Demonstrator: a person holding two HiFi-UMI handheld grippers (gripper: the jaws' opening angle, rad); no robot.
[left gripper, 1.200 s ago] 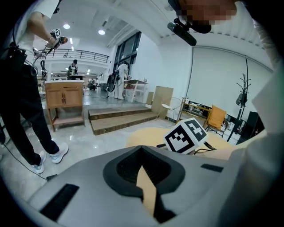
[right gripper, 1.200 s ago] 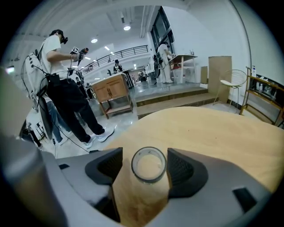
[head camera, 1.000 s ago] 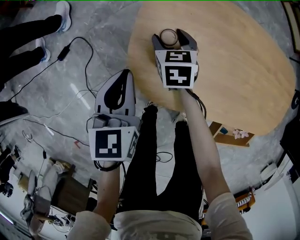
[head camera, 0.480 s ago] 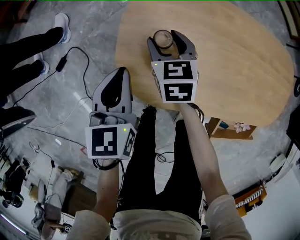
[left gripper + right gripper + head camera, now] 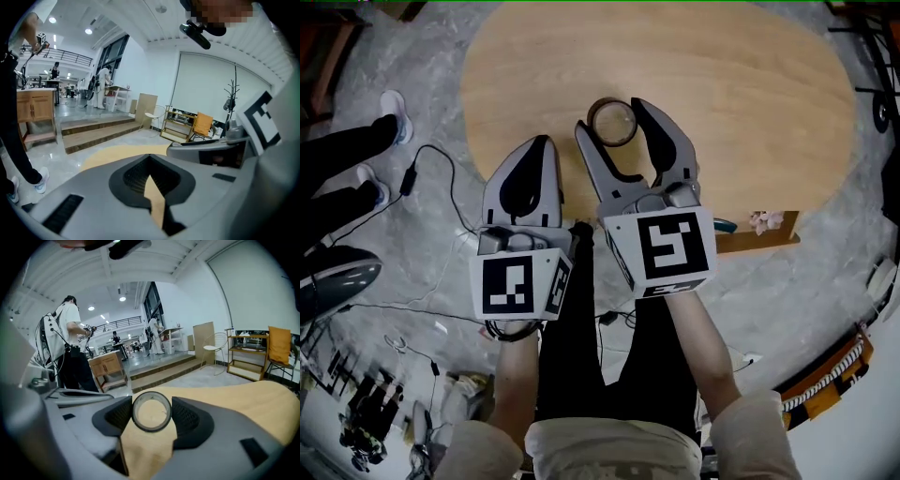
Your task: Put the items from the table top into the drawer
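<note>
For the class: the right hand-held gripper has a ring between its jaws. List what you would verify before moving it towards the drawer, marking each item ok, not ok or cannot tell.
1. Grip on the ring by the right hand-held gripper: ok, jaws just closed, pads on both sides.
2. Lifted off the table: cannot tell.
3. Is the drawer open: ok, it juts out under the table edge.
4. Is the left hand-held gripper out of the way: ok, shut, empty, on the far side.
5. Room inside: cannot tell, mostly hidden.
</note>
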